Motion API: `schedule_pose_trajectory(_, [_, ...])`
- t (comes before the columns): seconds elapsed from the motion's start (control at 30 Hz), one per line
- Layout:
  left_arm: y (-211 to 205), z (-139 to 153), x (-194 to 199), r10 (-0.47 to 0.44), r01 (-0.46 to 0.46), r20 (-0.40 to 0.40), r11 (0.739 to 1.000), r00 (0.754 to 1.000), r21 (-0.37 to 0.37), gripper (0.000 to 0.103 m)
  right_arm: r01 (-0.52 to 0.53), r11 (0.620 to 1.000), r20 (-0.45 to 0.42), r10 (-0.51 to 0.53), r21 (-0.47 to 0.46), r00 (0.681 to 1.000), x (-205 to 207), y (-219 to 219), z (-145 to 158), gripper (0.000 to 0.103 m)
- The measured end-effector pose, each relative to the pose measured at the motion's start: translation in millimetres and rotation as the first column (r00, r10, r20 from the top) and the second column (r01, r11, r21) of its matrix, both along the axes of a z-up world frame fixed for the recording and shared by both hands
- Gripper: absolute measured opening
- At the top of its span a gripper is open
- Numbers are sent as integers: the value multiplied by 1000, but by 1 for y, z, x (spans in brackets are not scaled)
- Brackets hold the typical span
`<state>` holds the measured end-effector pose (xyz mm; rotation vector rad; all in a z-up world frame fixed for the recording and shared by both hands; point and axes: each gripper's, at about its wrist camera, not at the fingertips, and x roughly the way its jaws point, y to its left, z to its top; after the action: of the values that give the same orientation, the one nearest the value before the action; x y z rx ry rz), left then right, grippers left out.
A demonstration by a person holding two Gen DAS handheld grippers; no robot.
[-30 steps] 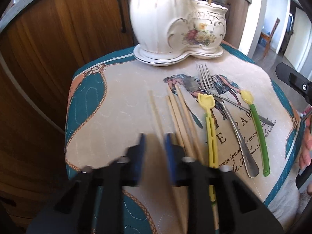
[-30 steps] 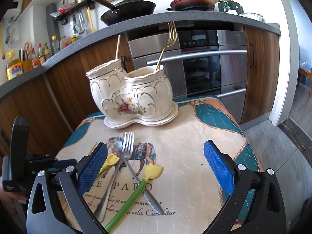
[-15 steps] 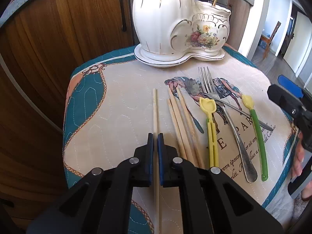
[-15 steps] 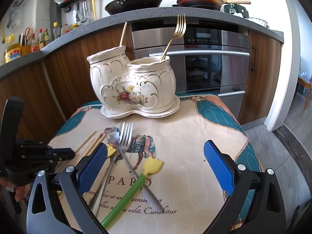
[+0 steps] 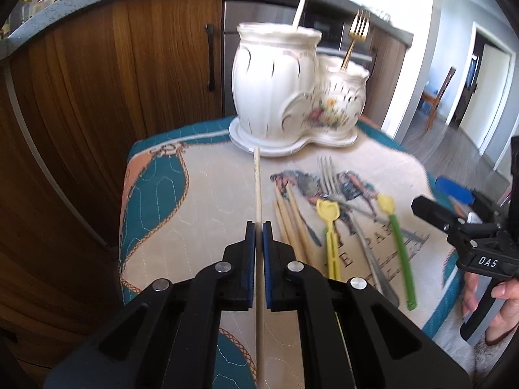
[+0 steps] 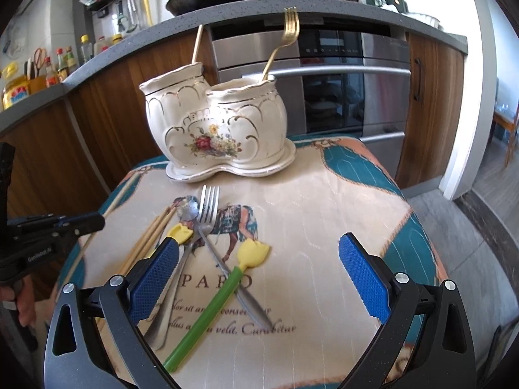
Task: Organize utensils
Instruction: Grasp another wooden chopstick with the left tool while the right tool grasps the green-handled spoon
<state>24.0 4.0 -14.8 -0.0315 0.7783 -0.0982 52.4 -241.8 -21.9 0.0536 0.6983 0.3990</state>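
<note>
My left gripper is shut on a wooden chopstick and holds it lifted above the cloth, its tip pointing at the white ceramic holder. The holder has a chopstick in its taller pot and a gold fork in the lower one. On the cloth lie several chopsticks, a steel fork, a yellow pick and a green-handled pick. My right gripper is open and empty above the green-handled pick.
The holder stands on a small table with a teal and beige quilted cloth. Wooden cabinets and an oven stand behind it. The right-hand gripper shows at the right edge of the left wrist view.
My left gripper closed on one chopstick and lifted it off the cloth, tilting it toward the holder. My right gripper stayed open and drew a little nearer the table.
</note>
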Motion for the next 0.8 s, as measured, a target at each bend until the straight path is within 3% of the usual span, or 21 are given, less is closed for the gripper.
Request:
schedule_pose_trajectory(0.2, [9,13,-10,-16,19,69,999,997,-49,4,-30,999,-63,29,-15,998,-18,4,1,93])
schedule_pose_trajectory(0.37, [13,19,-15,-25,33,104,997,994,-71,4,-87,991,-91,78,-101,993,-37,26,3,71])
schedule_pose_trajectory(0.53, [14,20,-16,-42,54,112,994,993,-100,4,-101,989,-157,83,-112,984,-37,35,-1,38])
schedule_pose_trajectory(0.8, [9,19,-17,-51,62,108,993,993,-104,4,-43,997,-244,26,-63,969,-19,31,-22,35])
